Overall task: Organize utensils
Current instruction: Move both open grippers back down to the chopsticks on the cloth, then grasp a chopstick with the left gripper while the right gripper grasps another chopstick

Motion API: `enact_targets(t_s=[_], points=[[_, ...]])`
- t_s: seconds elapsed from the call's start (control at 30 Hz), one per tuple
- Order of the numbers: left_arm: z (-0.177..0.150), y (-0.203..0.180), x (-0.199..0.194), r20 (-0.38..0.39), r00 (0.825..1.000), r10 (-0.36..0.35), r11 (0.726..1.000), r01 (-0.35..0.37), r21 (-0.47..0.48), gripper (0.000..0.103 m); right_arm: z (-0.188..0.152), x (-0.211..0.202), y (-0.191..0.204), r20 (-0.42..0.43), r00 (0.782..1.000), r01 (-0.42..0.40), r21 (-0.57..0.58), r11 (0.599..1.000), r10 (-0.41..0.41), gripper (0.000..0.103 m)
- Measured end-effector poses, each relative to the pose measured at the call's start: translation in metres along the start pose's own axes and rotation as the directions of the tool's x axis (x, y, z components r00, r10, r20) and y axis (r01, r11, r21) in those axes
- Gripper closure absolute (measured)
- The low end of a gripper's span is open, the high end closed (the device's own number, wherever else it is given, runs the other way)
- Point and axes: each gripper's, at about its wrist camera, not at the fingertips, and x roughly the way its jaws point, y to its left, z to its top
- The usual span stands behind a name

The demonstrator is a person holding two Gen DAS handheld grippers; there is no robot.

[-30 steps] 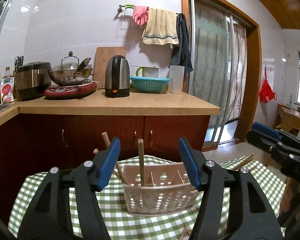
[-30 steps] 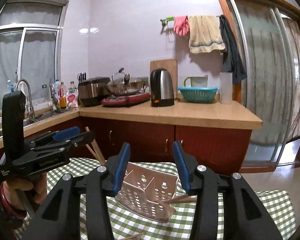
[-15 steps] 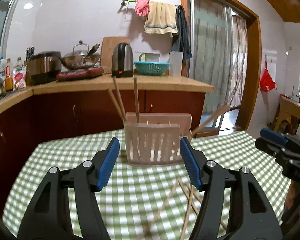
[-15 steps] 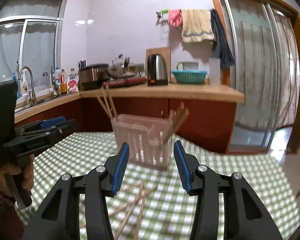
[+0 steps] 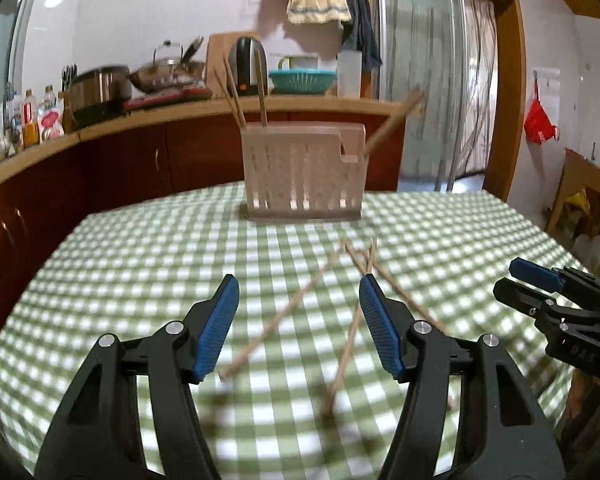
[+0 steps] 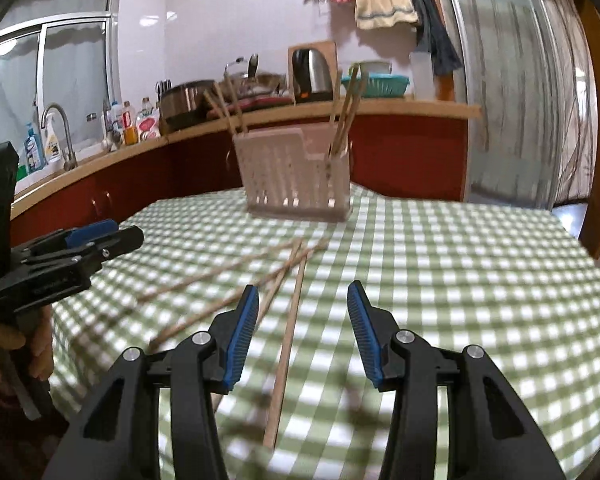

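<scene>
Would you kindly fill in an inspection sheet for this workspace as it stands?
Surface: green checked tablecloth covers the table.
Job's things: pink slotted holder stands upright at the far side with several chopsticks in it; loose chopsticks lie crossed on the cloth in front of it.
Clutter: nothing seen on the cloth.
Grippers: left tool open, empty; right tool open, empty, above the loose sticks.
Cables: nothing seen.
Surroundings: counter behind with kettle, wok, teal basket; towels hang on the wall.

A home kitchen: kettle [image 5: 247,66], wok [image 5: 168,70] (lidded), sink tap [image 6: 58,128], wooden counter [image 5: 140,118].
</scene>
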Motion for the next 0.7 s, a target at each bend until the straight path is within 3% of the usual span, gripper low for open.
enact_targets(t_s=[0.13,0.33,0.63,0.7], points=[[-0.023,-0.004,0.005,-0.047,0.999,-0.007,1.0,0.007,0.004,0.042,-0.013,-0.002,-0.001,-0.017,1.0,0.001,0.004,1.0,-0.001,0.057],[-0.045,-0.011,0.016,-0.114,0.993,-0.025,1.0,0.026,0.002,0.052,-0.019,-0.004,-0.005,-0.021,1.0,-0.001,0.015,1.0,0.001,0.057],[-0.062,-0.013,0.035,-0.21,0.977,-0.043,0.999,0.042,-0.007,0.069,-0.024,0.001,-0.002,-0.046,0.999,-0.016,0.013,1.0,0.017,0.057],[-0.062,-0.015,0.035,-0.206,0.978,-0.045,0.999,0.048,0.009,0.079,-0.025,0.001,-0.002,-0.05,0.999,-0.017,0.013,1.0,0.018,0.057]])
